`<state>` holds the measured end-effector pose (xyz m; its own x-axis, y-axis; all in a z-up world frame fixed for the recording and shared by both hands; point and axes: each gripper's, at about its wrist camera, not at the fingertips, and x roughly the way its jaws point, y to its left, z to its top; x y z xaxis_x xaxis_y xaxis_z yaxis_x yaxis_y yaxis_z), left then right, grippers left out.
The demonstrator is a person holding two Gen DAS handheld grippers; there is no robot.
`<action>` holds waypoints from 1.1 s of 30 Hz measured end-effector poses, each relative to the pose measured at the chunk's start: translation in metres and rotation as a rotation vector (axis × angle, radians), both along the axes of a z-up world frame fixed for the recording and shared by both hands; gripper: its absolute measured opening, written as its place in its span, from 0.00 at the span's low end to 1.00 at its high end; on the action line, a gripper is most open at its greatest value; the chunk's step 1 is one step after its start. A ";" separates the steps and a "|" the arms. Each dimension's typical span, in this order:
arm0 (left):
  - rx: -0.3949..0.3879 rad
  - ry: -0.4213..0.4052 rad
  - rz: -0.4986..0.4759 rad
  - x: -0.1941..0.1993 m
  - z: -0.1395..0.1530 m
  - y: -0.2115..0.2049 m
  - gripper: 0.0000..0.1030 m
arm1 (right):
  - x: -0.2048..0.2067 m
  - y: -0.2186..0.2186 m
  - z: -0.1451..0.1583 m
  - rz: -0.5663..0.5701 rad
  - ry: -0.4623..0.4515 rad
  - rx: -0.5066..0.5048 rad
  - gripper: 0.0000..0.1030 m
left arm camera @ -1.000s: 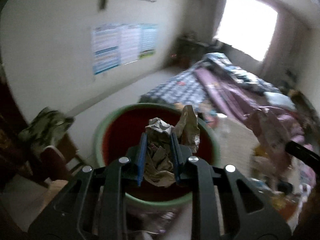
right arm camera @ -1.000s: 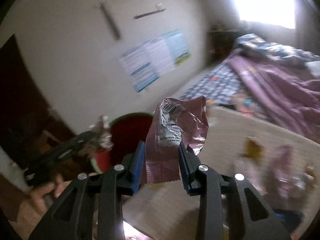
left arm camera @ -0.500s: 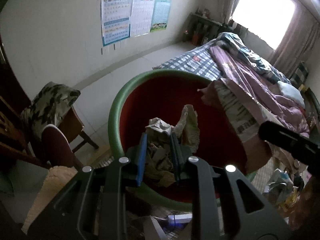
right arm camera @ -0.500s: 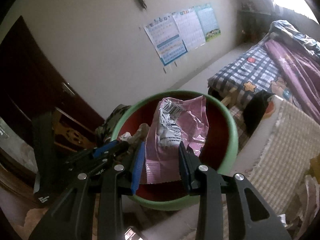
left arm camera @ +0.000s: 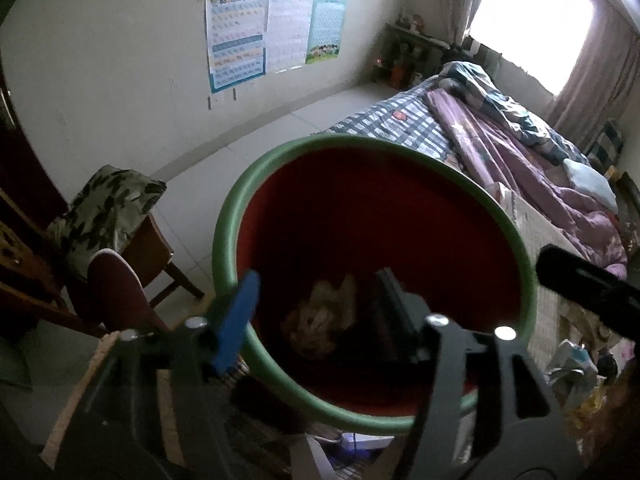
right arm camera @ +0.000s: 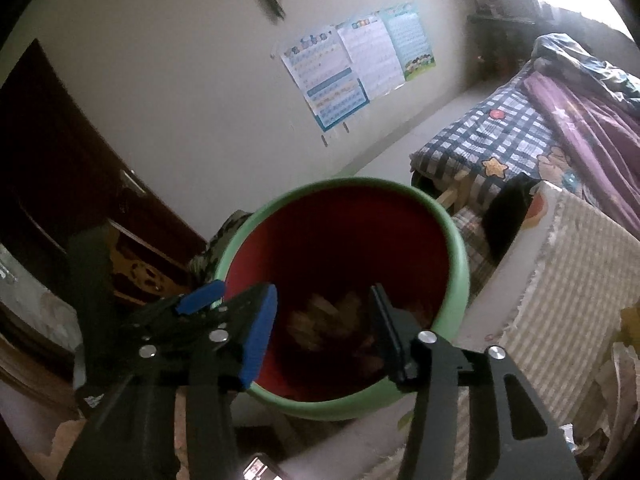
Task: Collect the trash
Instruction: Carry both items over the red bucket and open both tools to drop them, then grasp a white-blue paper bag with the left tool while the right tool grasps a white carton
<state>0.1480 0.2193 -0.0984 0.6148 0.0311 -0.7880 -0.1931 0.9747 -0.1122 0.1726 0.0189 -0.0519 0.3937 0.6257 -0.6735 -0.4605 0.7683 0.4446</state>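
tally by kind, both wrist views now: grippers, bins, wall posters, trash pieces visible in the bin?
Grippers: 2, left gripper and right gripper, both open
Bins: 1, green-rimmed bin
Wall posters: 3
Trash pieces in the bin: crumpled paper shows; the rest is too dark to count
Total: 6, plus the uncounted trash
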 end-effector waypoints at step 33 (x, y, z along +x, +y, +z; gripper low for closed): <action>0.055 -0.165 -0.427 -0.076 0.038 -0.183 0.64 | -0.134 -0.311 -0.012 -0.603 -0.048 -0.108 0.55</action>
